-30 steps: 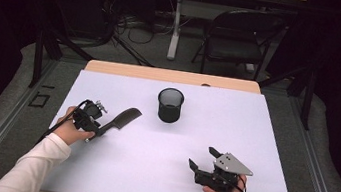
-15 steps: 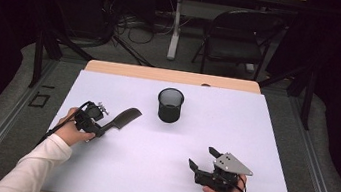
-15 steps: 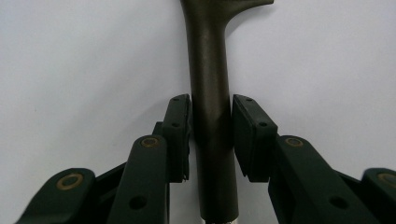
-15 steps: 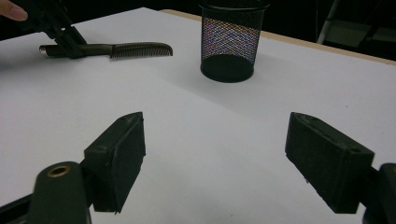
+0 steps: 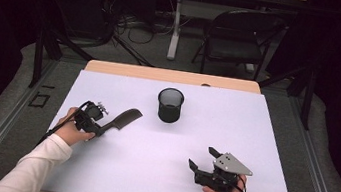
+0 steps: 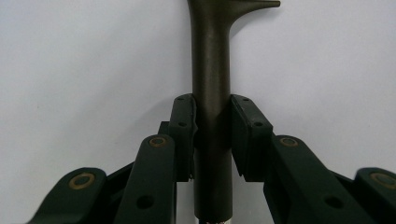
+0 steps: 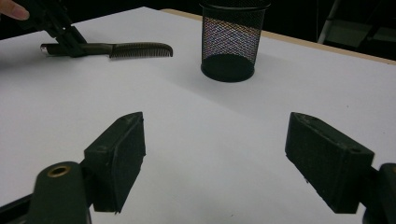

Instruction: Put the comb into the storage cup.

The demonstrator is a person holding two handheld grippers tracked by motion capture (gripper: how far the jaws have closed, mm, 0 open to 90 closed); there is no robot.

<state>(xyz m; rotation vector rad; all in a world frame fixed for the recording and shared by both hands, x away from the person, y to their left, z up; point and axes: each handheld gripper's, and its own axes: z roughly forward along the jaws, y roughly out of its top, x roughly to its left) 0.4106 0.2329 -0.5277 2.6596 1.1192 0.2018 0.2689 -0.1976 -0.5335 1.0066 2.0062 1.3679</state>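
**The left gripper takes hold of the comb**

The left gripper (image 6: 212, 135) has its two jaws on each side of the comb (image 6: 211, 70) handle. The jaws have just been closing, and the pads now look tight against the handle. The comb lies flat on the white table (image 5: 149, 163), with its teeth pointing away from the hand, toward the black mesh cup (image 5: 170, 104).

To do this step well, the person should squeeze firmly before lifting, so the thin handle does not slip or spin. The grip sits far back on the handle, so the long front end may droop. A slow, straight lift would help.

The right gripper (image 5: 206, 160) rests near the front edge of the table. Its jaws stand wide apart with nothing between them.

There is lots of bare table between the comb and the cup, and nothing blocks the way. The cup stands upright, well away from every edge. The comb is nearer the left edge, so it should move inward.
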